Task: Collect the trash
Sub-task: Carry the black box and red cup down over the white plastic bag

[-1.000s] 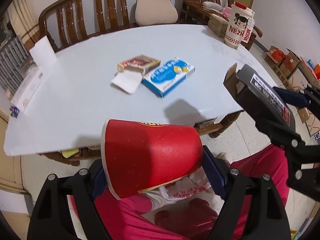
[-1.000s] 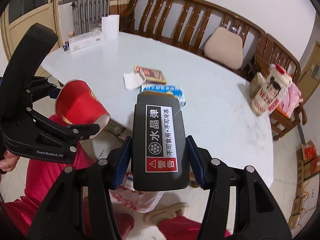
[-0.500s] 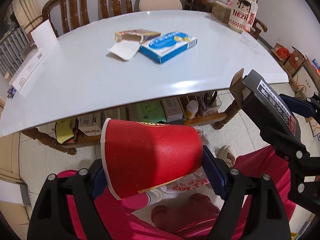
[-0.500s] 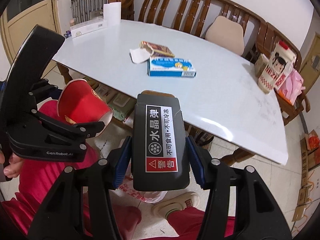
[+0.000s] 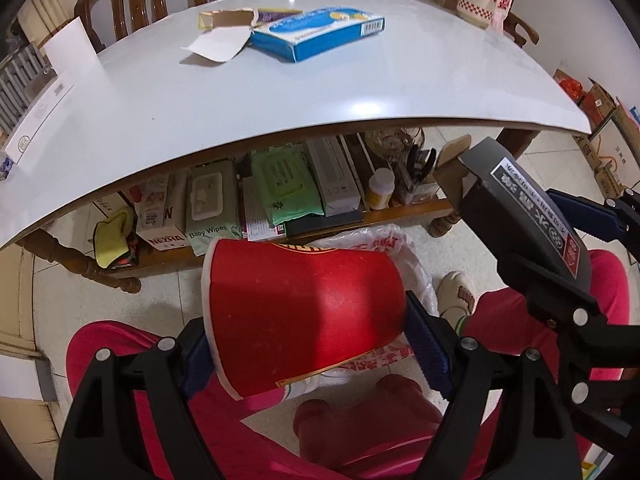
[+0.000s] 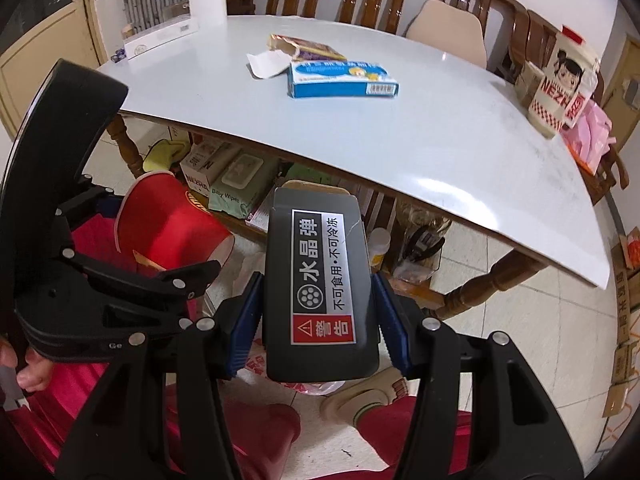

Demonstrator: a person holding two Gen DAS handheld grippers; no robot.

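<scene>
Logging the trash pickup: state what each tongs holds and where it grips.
Left tongs clamp the red cup across its side walls; right tongs clamp the black box by its long sides.

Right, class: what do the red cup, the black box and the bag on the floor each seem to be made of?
Red cup: probably coated paper; matte red wall, thin white rolled rim.
Black box: likely cardboard; brown raw edge at its top flap, satin black print with a glossy label.
Bag: thin plastic; translucent, crinkled, shiny.
</scene>
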